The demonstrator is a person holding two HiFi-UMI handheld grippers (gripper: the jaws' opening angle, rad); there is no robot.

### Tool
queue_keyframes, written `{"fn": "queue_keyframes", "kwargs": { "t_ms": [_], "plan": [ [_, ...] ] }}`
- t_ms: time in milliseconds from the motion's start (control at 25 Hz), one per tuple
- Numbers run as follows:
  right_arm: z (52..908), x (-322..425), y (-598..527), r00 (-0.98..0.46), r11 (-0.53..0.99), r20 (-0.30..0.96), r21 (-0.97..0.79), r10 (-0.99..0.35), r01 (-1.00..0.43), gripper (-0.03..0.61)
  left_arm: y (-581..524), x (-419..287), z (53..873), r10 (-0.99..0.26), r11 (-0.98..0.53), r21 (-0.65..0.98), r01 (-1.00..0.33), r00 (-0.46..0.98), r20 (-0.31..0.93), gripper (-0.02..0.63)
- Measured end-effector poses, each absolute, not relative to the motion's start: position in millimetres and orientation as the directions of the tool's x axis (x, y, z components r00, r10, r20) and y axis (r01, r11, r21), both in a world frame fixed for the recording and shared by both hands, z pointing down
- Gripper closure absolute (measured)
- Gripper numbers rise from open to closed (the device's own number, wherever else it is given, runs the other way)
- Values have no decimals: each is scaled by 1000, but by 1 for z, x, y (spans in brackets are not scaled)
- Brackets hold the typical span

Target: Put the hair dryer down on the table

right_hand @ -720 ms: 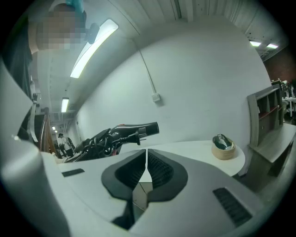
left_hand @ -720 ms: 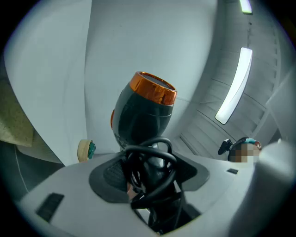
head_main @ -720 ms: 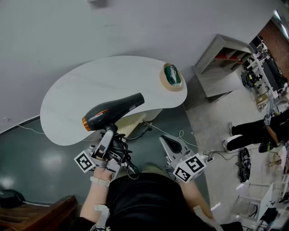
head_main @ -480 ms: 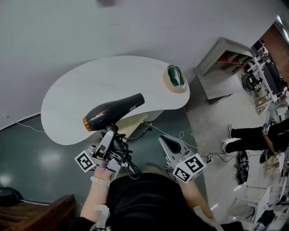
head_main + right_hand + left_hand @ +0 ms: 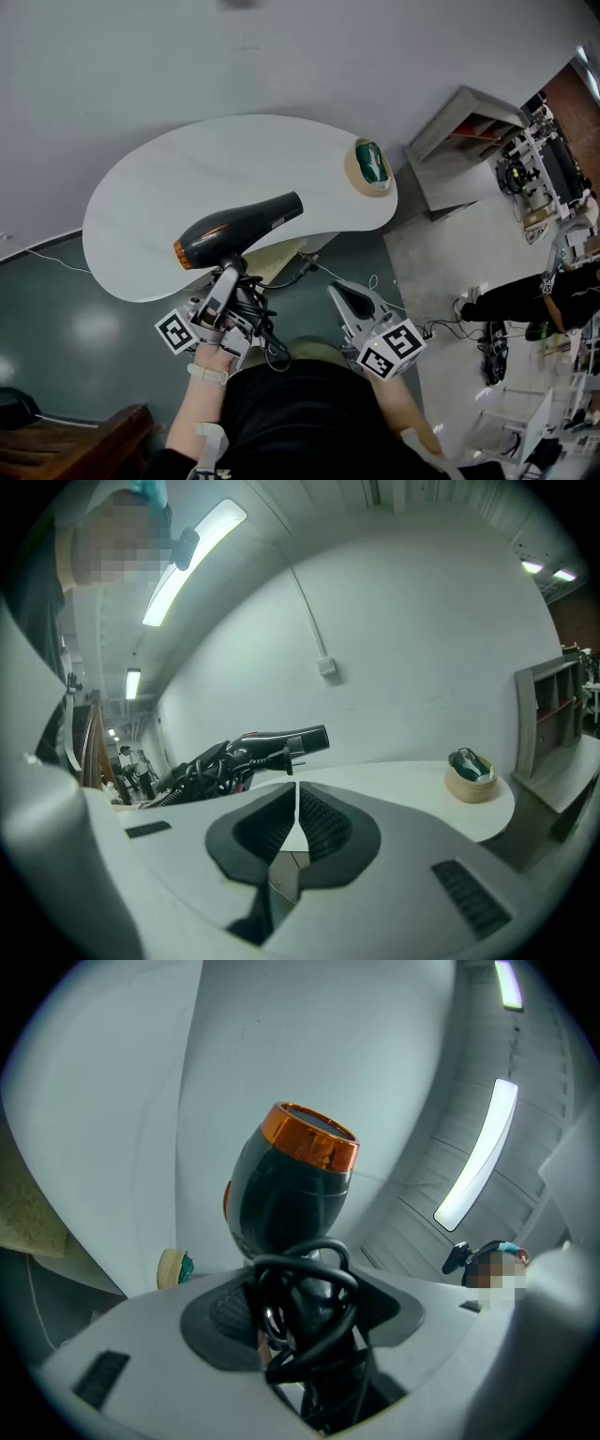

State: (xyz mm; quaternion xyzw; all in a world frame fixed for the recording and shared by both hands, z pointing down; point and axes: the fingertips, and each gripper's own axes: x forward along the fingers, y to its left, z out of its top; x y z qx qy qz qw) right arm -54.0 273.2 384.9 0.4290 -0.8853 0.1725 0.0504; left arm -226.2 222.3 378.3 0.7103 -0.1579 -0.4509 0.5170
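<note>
Not done yet: left gripper (image 5: 225, 281), lower left of head view, clamped the hair dryer (image 5: 234, 232) by its handle w/ cord (image 5: 255, 317) bunched in; body hung over the table (image 5: 187, 169) near edge, seemingly not resting. Right gripper (image 5: 345, 295), lower centre, was closed & empty

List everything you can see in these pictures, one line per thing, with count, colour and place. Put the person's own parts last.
hair dryer: one, dark grey with an orange ring at its wide end, held over the table's near edge
cord: one, black, bundled round the dryer's handle
table: one, white, curved, in front of the person
round dish: one, beige with something green in it, on the table's right end
shelf unit: one, grey, on the floor to the right
bystander's legs: one pair, dark, far right
left gripper: one, grey, closed on the dryer's handle
right gripper: one, grey, jaws together, empty
</note>
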Motion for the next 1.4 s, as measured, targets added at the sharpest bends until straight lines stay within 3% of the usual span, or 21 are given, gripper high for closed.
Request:
{"fn": "queue_keyframes", "kwargs": {
  "t_ms": [480,1400],
  "plan": [
    [395,-39,255,-625,563,236,-282,-744,-777,555,207,-217,392,-712,-391,893,221,542,-446,351],
    [402,145,55,-761,676,185,-363,-622,-641,555,46,-50,388,-811,-391,915,99,433,-393,351]
  ]
}}
